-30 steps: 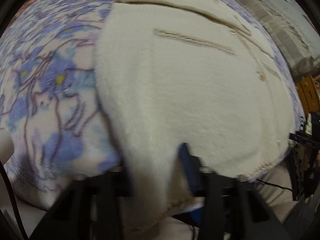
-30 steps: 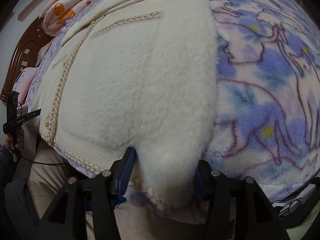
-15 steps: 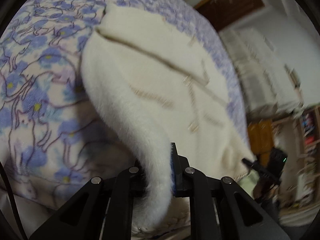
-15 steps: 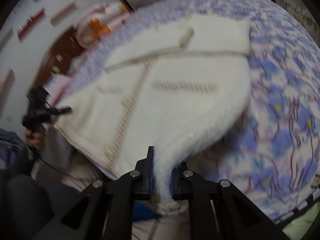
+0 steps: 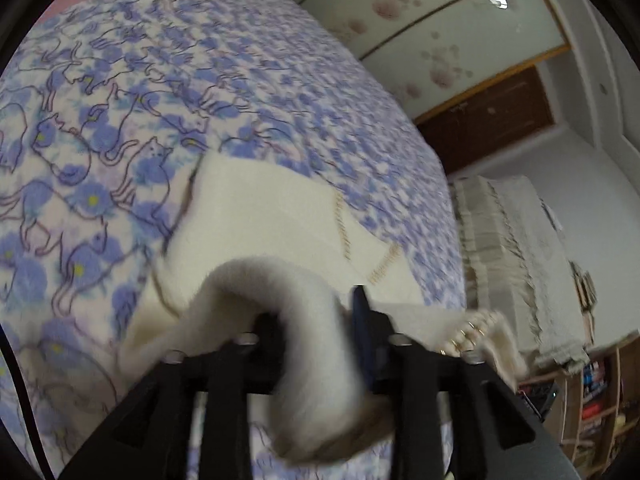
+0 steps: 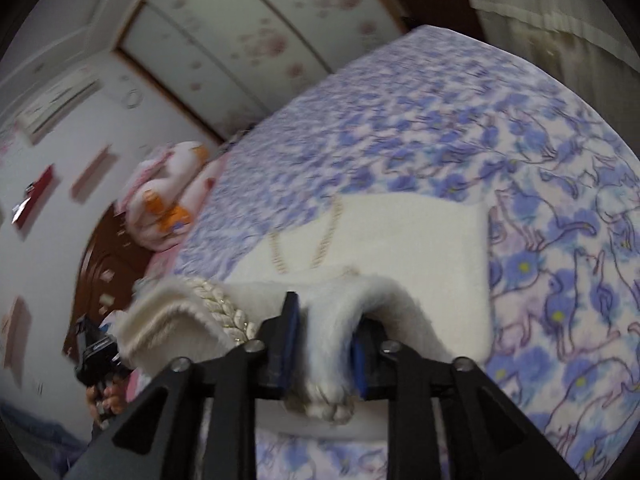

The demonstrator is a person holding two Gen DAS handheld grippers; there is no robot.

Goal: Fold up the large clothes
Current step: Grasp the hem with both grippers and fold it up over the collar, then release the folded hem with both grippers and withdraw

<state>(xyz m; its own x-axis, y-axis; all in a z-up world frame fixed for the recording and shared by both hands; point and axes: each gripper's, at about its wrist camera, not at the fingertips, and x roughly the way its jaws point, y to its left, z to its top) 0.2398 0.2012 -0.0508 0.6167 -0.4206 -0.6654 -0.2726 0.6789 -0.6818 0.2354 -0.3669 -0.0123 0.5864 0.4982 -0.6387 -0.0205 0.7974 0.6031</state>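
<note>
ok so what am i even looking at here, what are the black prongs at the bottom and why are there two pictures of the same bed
Those black prongs are hand-held grippers, not robot arms: a person holds one in each hand. Each carries a fisheye camera looking forward along its two fingers, so the room looks bent. One picture is from the left gripper, the other from the right gripper.

Both look down at a bed covered by a blue-and-white blanket with a cat print. A fluffy cream cardigan with braided trim lies on it. Each gripper has a bottom edge of the cardigan between its fingers, lifted toward the collar end for a fold. The jaws of both are opening, so the cloth looks about to be let go.

In the right gripper's view, the person's other hand shows at lower left, and a pink quilt lies by the headboard.
</note>
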